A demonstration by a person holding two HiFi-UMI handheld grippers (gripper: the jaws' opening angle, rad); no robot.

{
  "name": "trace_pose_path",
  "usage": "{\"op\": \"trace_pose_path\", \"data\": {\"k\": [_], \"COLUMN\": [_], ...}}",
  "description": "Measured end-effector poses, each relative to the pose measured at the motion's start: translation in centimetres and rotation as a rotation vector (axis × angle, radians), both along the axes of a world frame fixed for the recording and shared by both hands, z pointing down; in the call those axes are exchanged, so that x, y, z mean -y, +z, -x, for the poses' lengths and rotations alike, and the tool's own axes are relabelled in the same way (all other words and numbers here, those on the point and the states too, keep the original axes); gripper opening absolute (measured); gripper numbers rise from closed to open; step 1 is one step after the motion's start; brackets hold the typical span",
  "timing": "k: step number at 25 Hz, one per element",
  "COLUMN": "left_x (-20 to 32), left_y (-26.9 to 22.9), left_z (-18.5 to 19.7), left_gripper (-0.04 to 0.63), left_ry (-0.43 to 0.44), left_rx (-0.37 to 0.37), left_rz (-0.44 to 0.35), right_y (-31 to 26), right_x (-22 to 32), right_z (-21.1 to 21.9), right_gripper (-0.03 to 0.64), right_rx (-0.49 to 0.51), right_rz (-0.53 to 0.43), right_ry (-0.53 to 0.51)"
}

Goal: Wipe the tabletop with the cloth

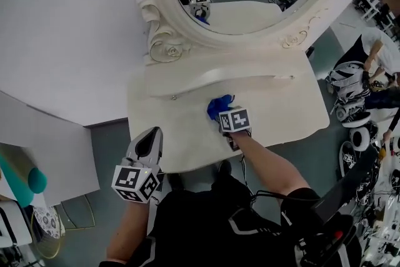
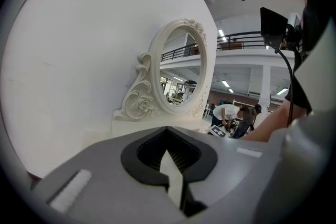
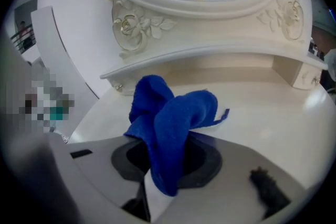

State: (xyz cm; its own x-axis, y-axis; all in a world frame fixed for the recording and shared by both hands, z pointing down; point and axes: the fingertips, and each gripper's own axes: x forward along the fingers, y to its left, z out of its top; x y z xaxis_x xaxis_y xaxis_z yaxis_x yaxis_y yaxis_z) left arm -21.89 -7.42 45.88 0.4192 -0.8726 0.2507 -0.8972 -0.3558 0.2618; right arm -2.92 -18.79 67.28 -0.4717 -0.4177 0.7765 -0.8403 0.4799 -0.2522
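Wiping step: right claw [image 3: 155, 186] clamps blue cloth [image 3: 170, 118] on worktop [image 1: 287, 103] (left claw [image 2: 173, 178] closed, empty); next probably needs pressed sweeps

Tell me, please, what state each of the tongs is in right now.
Left tongs: closed, holding nothing.
Right tongs: closed on the blue cloth.

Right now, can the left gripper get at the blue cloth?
Probably yes: only bare tabletop lies between the left gripper and the blue cloth, though the right gripper holds it clamped.
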Motion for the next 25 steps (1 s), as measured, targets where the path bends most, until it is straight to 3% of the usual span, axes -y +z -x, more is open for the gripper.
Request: {"op": "trace_pose_path", "data": {"k": [8, 16, 19, 25], "left_x": [1.6, 2.3, 2.1, 1.2], "left_y": [-0.9, -0.7, -1.0, -1.1], "left_z": [-2.8, -5.1, -5.6, -5.4], "left_gripper": [0.008, 0.008, 0.008, 0.008], "left_ry": [0.099, 0.138, 0.137, 0.085], "left_rx": [-0.021, -0.03, -0.023, -0.007], "left_rz": [-0.034, -0.033, -0.039, -0.03], "right_y": [0.0, 0.0, -0.3, -2.7], "right_x": [-9.9, -15.5, -14.5, -3.8], "right_z": [-1.8, -2.8, -3.5, -5.6], "right_gripper": [0.103, 0.103, 0.104, 0.103], "right_rx": [-0.011, 0.032, 0.063, 0.053], "right_rz": [0.031, 0.073, 0.096, -0.038], "right_ry": [-0.055, -0.087, -0.071, -0.002]}}
